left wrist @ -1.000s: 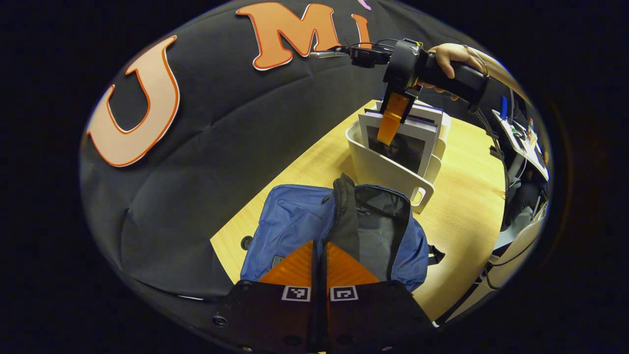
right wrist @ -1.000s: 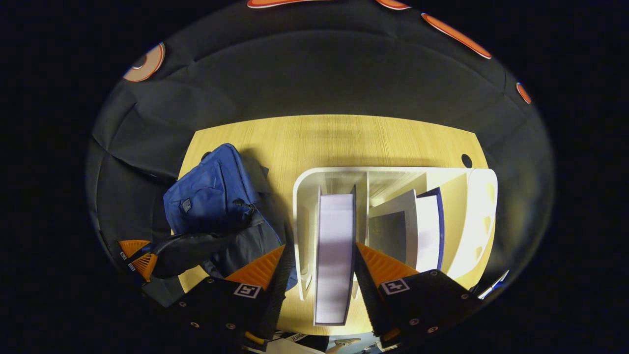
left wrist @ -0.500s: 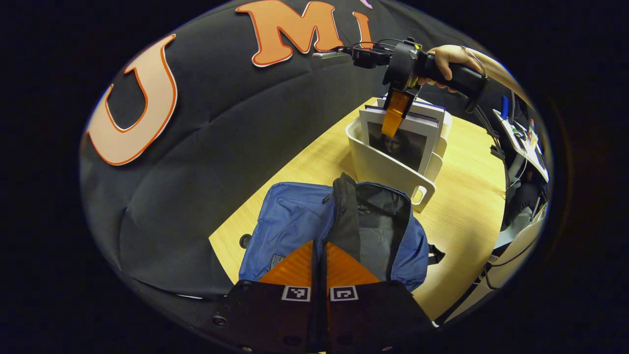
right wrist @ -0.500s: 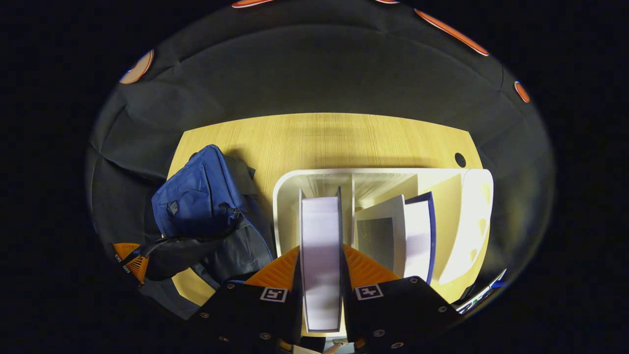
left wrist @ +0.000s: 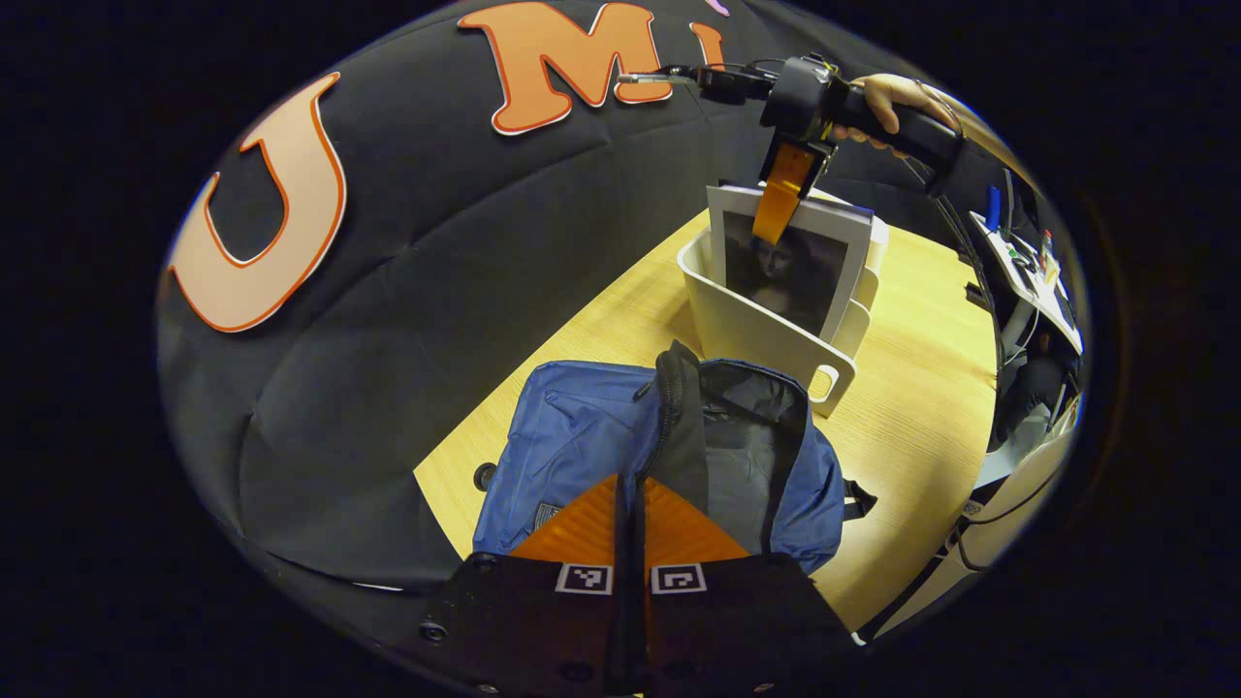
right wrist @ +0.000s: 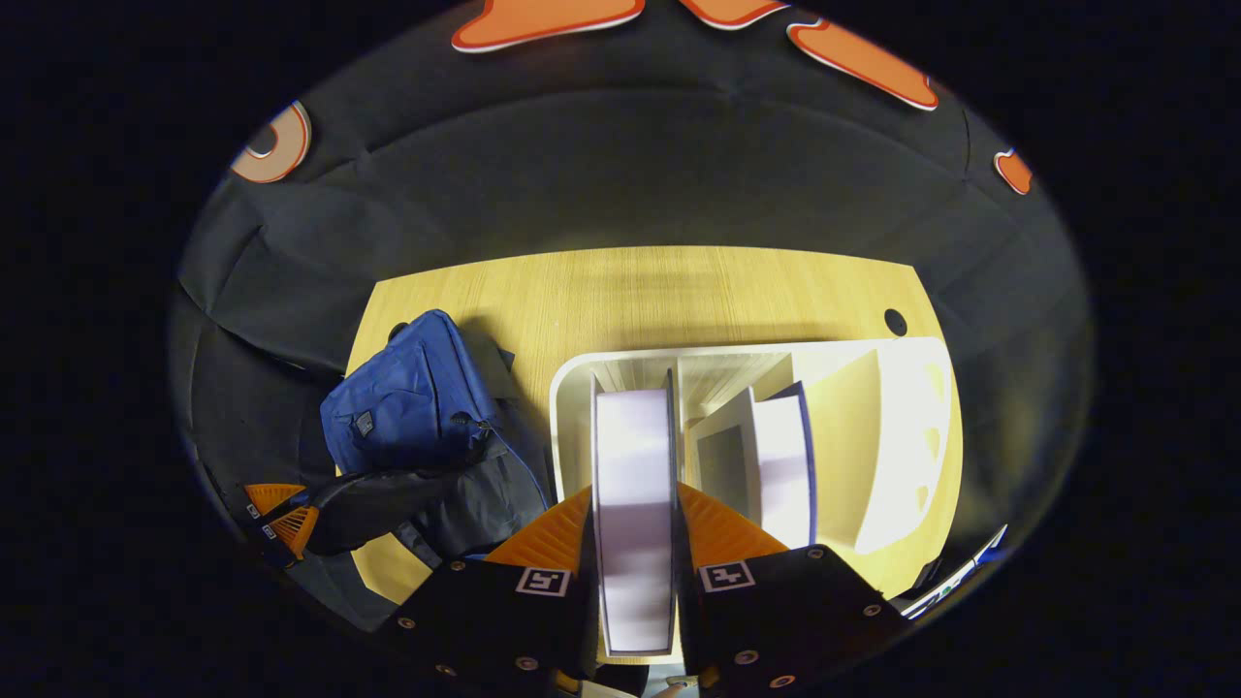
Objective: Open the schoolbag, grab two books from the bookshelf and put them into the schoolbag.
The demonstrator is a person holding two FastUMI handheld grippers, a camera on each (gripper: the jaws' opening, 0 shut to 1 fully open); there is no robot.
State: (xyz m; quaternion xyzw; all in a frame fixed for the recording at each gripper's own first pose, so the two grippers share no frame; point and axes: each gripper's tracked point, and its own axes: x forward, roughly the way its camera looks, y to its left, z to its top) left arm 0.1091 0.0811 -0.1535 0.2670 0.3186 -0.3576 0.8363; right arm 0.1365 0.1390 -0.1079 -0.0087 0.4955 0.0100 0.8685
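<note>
right gripper (right wrist: 635, 543) clamping book (right wrist: 634, 504), left gripper (left wrist: 630, 514) closed on schoolbag (left wrist: 582, 436) flap

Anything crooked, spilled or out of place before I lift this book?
Nothing stands out. The book sits straight in the right gripper, the rack is upright, and the bag lies open on the table.

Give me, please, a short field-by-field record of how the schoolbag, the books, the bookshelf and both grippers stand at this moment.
schoolbag: blue, on the table, top unzipped and held open
left gripper: shut on the bag's opened edge
right gripper: shut on a book, fingers on both covers
gripped book: upright, partly raised out of the white bookshelf
other books: leaning in the shelf's next slot
books in bag: none seen
</note>
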